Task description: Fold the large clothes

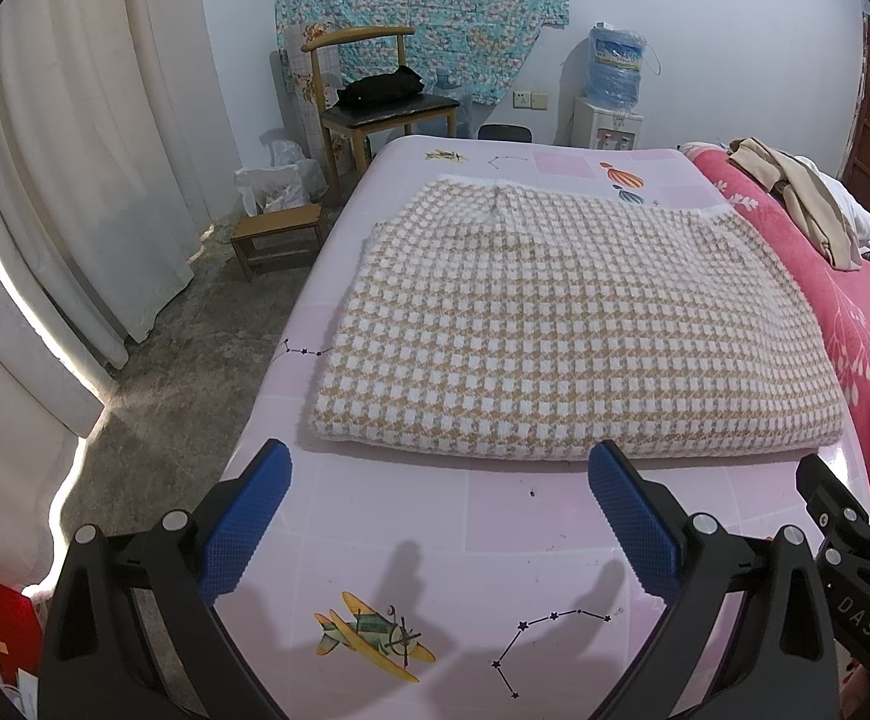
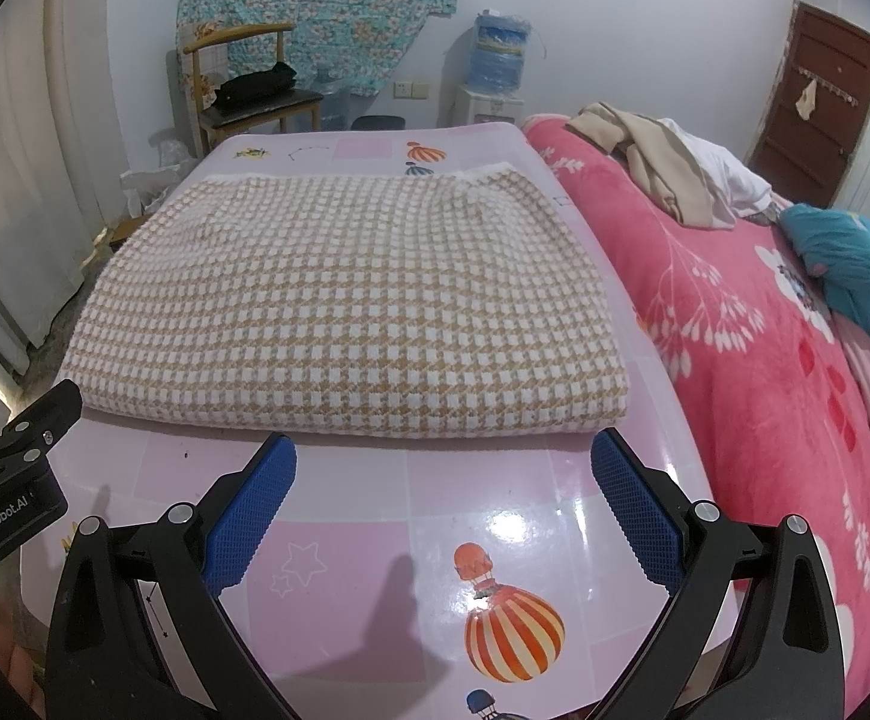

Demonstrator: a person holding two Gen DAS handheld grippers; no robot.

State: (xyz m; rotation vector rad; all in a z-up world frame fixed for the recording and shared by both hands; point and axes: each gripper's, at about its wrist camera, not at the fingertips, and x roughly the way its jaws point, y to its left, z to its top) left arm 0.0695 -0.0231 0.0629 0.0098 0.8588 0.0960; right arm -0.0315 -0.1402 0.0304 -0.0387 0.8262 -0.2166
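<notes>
On the far left I had curtains (image 1: 75,180), a stool (image 1: 276,237) and a chair (image 1: 375,102) beyond the table (image 1: 495,522). My left gripper (image 1: 438,510) hung low over the near part of the pink table, jaws spread wide and holding nothing, its blue pads (image 1: 246,531) just short of the knit's front edge. The knit (image 1: 555,312), a checked tan-and-white garment, lay flat in the middle of the table, already doubled into a thick rectangle with its folded edge towards me. My right gripper (image 2: 444,510) sat beside the left one, equally wide open and empty, facing the knit's (image 2: 345,300) near right corner. Further right was the bed's red blanket (image 2: 765,360) with more clothes (image 2: 663,162) heaped on it.

I judged the knit soft, limp and fairly bulky, not slippery on that glossy top but likely to sag and slide apart in layers. I reckoned the best hold was at the two near corners, pinching all layers together, one corner per gripper.
</notes>
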